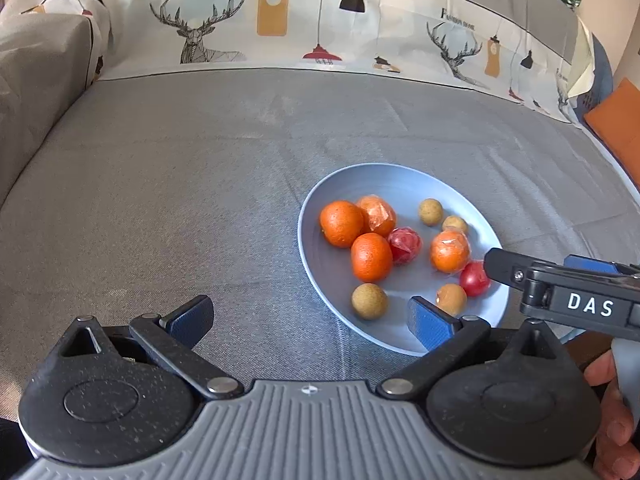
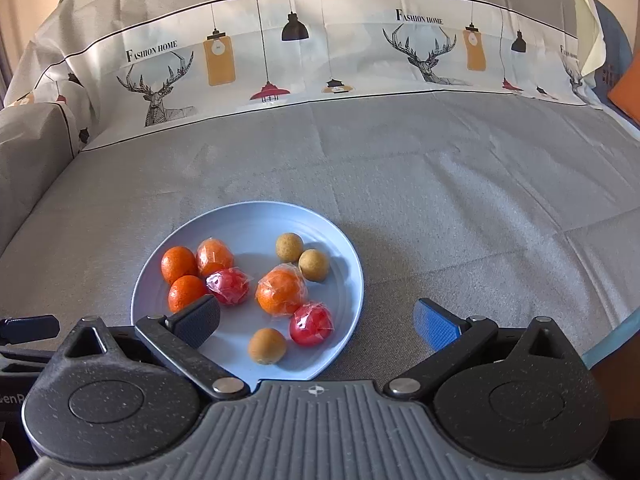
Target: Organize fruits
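A light blue plate [image 1: 320, 272] [image 2: 248, 220] lies on the grey cloth. It holds several oranges [image 1: 371, 257] [image 2: 280, 290], some in clear wrap, two wrapped red fruits [image 1: 405, 245] [image 2: 311, 323] and several small tan round fruits [image 1: 369, 301] [image 2: 267, 345]. My left gripper [image 1: 310, 318] is open and empty, its right finger over the plate's near rim. My right gripper [image 2: 318, 324] is open and empty, its left finger over the plate's near-left part. The right gripper shows in the left wrist view [image 1: 560, 280] by the plate's right rim.
The grey cloth [image 1: 180, 180] [image 2: 480, 200] covers the surface all around the plate. A printed backdrop with deer and lamps [image 1: 280, 20] [image 2: 320, 48] stands along the far edge. An orange cushion [image 1: 616, 124] lies at far right.
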The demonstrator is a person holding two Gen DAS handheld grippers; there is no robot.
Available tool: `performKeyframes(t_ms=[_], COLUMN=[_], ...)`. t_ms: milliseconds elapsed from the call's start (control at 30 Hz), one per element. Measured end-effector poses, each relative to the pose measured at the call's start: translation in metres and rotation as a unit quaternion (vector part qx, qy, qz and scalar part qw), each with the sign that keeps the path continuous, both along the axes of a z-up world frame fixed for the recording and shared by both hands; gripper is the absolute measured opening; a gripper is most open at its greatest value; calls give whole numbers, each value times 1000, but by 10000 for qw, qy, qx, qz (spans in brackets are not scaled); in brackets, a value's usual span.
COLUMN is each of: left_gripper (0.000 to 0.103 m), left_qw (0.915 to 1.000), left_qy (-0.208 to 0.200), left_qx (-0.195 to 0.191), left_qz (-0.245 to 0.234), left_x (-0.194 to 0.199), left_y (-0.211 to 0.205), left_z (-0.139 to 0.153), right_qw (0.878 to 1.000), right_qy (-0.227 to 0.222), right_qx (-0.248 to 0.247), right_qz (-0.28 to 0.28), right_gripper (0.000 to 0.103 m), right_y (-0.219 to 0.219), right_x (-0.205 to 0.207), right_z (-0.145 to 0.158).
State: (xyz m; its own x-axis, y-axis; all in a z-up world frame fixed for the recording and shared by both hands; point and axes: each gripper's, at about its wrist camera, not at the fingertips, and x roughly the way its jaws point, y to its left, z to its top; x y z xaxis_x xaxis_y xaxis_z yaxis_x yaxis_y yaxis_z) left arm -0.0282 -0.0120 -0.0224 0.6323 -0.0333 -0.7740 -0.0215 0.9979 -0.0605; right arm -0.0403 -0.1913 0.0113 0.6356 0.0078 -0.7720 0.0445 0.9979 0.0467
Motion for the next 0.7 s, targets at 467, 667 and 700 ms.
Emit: performKeyframes(t_ms=[467, 667, 700], left_gripper=[102, 102, 102], left_qw=[9999, 10000, 10000], left_qy=[85, 35, 31], left_qx=[-66, -52, -52], left_qz=[3, -66, -75], left_x=[4, 2, 2], left_y=[0, -3, -3], left_z=[-3, -2, -3], right_qw=[10000, 10000, 10000], right_qy=[62, 56, 57], right_qx=[-11, -20, -19], right_qz=[6, 10, 10], right_gripper=[102, 102, 102], right_y=[1, 2, 2], right_x=[5, 4, 4], right_z=[-3, -3, -3])
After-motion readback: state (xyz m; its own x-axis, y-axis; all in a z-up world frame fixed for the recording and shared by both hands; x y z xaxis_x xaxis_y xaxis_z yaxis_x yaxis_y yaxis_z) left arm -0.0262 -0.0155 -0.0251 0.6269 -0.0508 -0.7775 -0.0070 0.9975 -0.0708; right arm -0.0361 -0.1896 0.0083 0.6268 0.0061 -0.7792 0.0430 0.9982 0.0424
